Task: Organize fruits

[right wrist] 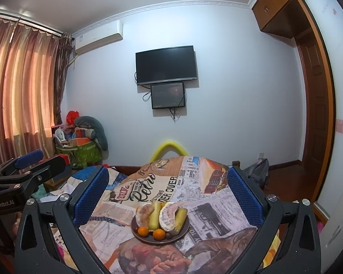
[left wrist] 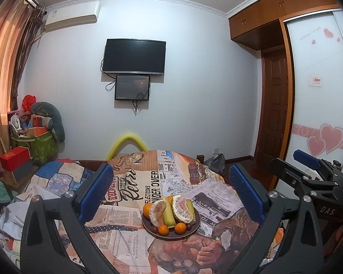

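Fruit is sitting piled on a dark plate [left wrist: 148, 227] on the cloth-covered table [left wrist: 130, 246]: pomelo pieces [left wrist: 183, 210], bananas [left wrist: 168, 214], oranges [left wrist: 180, 227]. Sorting is looking nearly done, or not yet begun; I cannot tell which. Bananas are lying lengthwise, pointing away from the cameras. Left claw [left wrist: 171, 196] and right claw [right wrist: 169, 196] are both hanging spread apart, empty, short of the plate.

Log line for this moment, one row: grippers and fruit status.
left gripper: open, empty | right gripper: open, empty | fruit: all on plate | plate: on table, between fingers in both views
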A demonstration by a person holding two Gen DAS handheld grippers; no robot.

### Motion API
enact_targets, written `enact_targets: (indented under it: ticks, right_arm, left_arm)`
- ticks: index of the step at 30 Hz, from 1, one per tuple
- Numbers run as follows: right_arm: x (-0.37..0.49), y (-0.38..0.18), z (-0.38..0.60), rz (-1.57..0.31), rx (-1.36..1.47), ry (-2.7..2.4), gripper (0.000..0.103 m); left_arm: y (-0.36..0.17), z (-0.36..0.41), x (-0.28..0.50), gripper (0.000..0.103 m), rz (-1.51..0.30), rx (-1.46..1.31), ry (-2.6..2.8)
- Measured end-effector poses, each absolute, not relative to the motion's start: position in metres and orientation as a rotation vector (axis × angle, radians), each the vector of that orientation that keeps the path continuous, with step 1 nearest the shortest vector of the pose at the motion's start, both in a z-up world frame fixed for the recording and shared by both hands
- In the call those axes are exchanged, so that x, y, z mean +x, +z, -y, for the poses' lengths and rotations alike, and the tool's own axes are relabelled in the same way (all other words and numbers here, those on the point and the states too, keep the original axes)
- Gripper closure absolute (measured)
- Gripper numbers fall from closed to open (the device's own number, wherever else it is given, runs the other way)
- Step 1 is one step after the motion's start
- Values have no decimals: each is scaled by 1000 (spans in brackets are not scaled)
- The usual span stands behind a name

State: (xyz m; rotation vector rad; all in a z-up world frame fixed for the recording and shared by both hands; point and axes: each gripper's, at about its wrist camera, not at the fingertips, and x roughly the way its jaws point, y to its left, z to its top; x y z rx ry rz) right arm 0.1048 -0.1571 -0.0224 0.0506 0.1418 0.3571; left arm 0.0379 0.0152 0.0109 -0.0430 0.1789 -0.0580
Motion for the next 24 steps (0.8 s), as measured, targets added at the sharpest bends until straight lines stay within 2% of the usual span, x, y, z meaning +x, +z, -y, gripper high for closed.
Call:
enact_targets:
  ticks: [24]
  right_arm:
    - [102,-19,155,-132,52,357,0]
  left_arm:
    - [10,-14,40,0,-186,-35,-70]
